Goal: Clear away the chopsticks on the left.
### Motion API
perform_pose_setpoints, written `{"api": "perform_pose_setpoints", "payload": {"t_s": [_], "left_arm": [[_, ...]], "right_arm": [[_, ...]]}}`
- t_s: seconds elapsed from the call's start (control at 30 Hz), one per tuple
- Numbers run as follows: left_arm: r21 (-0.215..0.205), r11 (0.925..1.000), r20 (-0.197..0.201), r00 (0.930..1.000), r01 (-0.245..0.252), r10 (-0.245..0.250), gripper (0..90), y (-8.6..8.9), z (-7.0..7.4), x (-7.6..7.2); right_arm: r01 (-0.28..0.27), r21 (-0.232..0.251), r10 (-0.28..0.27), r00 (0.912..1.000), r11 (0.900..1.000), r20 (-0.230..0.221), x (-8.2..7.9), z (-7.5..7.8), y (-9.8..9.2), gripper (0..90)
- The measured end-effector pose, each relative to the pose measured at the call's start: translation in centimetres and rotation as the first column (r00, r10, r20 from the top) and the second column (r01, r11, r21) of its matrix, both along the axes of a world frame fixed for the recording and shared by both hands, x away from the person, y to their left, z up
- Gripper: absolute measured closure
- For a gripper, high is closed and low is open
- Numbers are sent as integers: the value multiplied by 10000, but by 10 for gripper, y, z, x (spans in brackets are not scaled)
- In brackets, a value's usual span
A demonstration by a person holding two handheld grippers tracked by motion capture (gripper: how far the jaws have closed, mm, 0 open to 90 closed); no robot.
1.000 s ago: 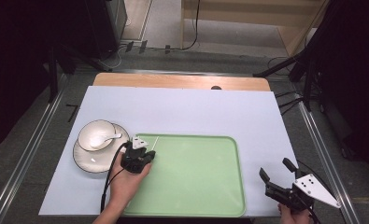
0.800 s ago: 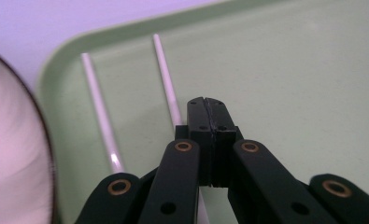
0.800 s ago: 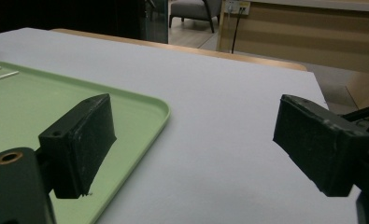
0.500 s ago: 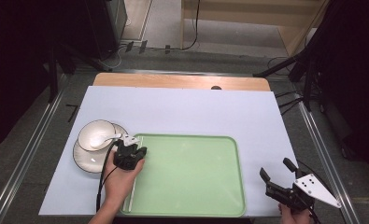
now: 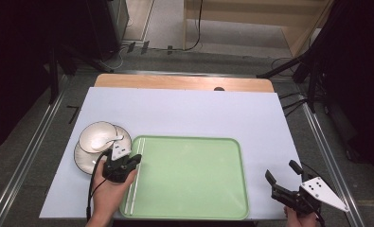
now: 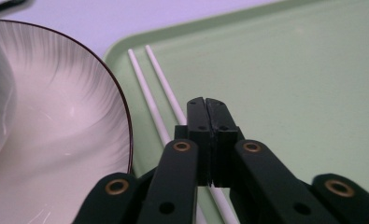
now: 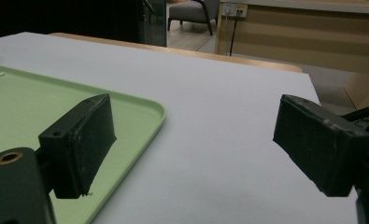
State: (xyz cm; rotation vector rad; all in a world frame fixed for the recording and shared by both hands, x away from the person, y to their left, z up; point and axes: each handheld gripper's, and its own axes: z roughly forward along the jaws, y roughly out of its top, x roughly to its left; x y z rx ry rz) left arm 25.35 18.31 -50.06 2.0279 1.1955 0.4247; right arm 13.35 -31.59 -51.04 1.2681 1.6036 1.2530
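The pair of white chopsticks (image 5: 135,176) lies along the left edge of the green tray (image 5: 194,208), side by side, long axis running from the tray's near edge toward its far left corner. The left gripper (image 5: 133,160) sits right over them, jaws pressed together with nothing between, the sticks passing just beneath and pointing away ahead of it. A bowl with a spoon (image 5: 98,137) on a saucer (image 5: 83,161) stands just left. The right gripper (image 5: 281,176), jaws spread, rests well apart at the table's near right corner.
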Motion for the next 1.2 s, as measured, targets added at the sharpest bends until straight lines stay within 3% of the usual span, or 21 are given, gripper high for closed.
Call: {"api": "perform_pose_setpoints", "payload": {"t_s": [0.07,0.13,0.3,0.33,0.43,0.47,0.5,0.57,0.83,0.97,1.0,1.13,1.2], "left_arm": [[-441,9988,107,9997,235,-230,776,9,4,-6],[-606,9973,302,9988,404,-386,674,15,6,-10],[-1526,9826,731,9927,1061,-959,381,33,13,-20],[-1526,9826,731,9927,1061,-959,319,33,13,-20],[-2031,9650,1238,9819,1662,-1431,146,49,18,-30],[-2031,9650,1238,9819,1662,-1431,128,49,18,-30],[-2002,9635,1528,9771,1775,-1483,131,55,18,-35],[-1859,9673,1736,9748,1723,-1403,129,62,18,-40],[-2109,9605,2279,9646,1816,-1324,45,84,22,-49],[-2032,9627,2316,9641,1786,-1300,31,91,20,-51],[-1973,9671,2360,9653,1607,-1123,30,96,19,-53],[-2232,9634,2347,9675,1483,-946,29,107,19,-55],[-2202,9655,2326,9687,1392,-866,29,112,19,-57]], "right_arm": [[17,14,-17,10000,10000,27,0,0,0,127],[42,6,-42,10000,10000,6,0,0,-1,128],[76,5,-76,10000,10000,16,0,0,-1,128],[76,5,-76,10000,10000,16,0,0,-1,128],[93,5,-93,10000,10000,18,0,0,-1,128],[93,5,-93,10000,10000,18,0,0,-1,128],[107,2,-107,9999,9999,38,-1,0,-2,127],[129,-7,-129,9999,9999,40,-1,0,-2,128],[152,20,-152,9999,9999,17,-1,0,-2,128],[156,-1,-156,9999,9999,29,-1,0,-3,127],[156,-9,-156,9999,9999,34,-1,0,-3,127],[188,15,-188,9998,9998,34,-1,0,-4,128],[218,57,-218,9998,9997,26,-1,0,-4,128]]}}
